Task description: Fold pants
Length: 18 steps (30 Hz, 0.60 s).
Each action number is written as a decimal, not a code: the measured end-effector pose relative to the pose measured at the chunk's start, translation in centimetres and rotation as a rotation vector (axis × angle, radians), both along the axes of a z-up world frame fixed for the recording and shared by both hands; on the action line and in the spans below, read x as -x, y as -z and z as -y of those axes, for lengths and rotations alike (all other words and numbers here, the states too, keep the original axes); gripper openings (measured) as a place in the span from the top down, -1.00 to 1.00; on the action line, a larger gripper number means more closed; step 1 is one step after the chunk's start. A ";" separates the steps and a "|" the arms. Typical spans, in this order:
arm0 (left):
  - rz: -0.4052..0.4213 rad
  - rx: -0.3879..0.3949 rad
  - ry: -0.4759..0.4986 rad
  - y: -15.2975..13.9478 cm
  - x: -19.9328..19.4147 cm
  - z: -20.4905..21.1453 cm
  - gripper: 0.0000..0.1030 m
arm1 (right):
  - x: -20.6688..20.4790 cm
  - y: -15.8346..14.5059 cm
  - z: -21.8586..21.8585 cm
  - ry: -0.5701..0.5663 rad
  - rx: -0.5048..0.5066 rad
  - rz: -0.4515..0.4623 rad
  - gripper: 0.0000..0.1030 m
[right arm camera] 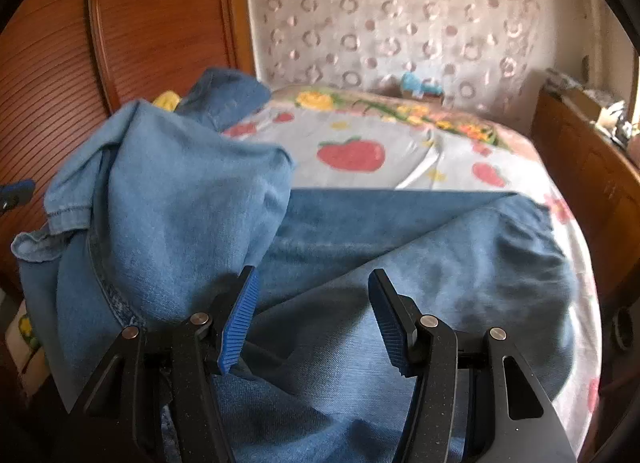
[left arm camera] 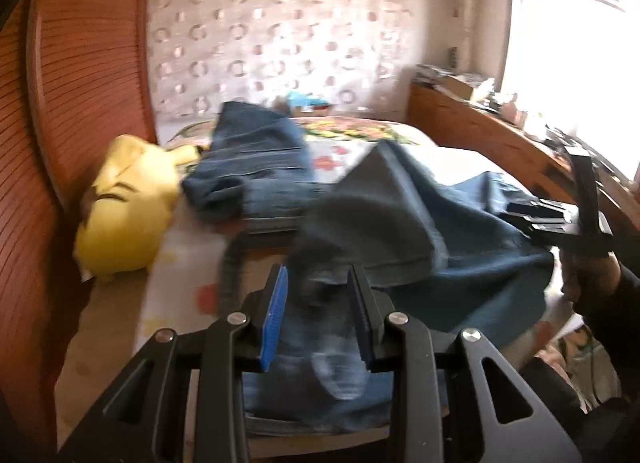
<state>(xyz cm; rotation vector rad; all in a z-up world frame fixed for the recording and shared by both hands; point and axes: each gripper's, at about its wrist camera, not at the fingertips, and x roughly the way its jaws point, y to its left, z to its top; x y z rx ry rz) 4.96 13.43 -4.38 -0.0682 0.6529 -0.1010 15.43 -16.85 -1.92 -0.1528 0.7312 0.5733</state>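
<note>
Blue denim pants (right arm camera: 460,263) lie crumpled across the near part of the bed. One leg is bunched up high on the left (right arm camera: 172,183). My left gripper (left arm camera: 318,275) is shut on a raised bunch of the pants (left arm camera: 384,215), and the cloth is blurred between its blue pads. My right gripper (right arm camera: 313,275) stands open low over the denim, with a fold of cloth running under the gap and both pad faces bare. The left wrist view shows the right gripper (left arm camera: 536,215) held by a hand (left arm camera: 588,275) at the right edge of the pants.
The bed sheet (right arm camera: 352,179) has a strawberry print. A yellow plush toy (left arm camera: 128,199) lies by the slatted wooden panel (left arm camera: 80,83) on the left. A wooden dresser (left arm camera: 480,135) with clutter runs along the right under a bright window (left arm camera: 568,63). A small blue toy (right arm camera: 420,85) sits at the far end.
</note>
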 end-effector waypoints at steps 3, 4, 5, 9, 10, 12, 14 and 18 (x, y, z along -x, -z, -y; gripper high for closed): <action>0.000 -0.010 0.022 -0.2 0.2 1.2 0.41 | 1.2 -2.8 -1.4 -0.056 -0.040 0.018 -0.12; -0.003 -0.020 0.028 -0.2 0.3 1.4 0.41 | 1.7 -3.7 -2.0 -0.072 -0.039 0.031 -0.12; -0.004 -0.028 0.027 -0.1 0.6 1.6 0.41 | 2.1 -4.5 -2.9 -0.093 -0.040 0.043 -0.12; -0.026 -0.034 0.016 0.9 1.3 1.3 0.41 | 3.5 -6.6 -5.9 -0.187 -0.083 0.016 -0.10; -0.035 -0.037 0.010 1.2 1.4 1.2 0.41 | 3.8 -6.7 -6.9 -0.214 -0.104 -0.006 -0.09; -0.058 -0.042 -0.013 2.2 1.6 0.7 0.41 | 4.4 -6.6 -8.6 -0.252 -0.127 -0.039 -0.09; -0.073 -0.033 -0.029 2.8 1.7 0.2 0.41 | 4.5 -6.1 -10.9 -0.291 -0.126 -0.076 -0.08; -0.091 -0.024 -0.056 3.9 1.9 -1.0 0.41 | 4.5 -4.7 -15.0 -0.326 -0.074 -0.131 -0.03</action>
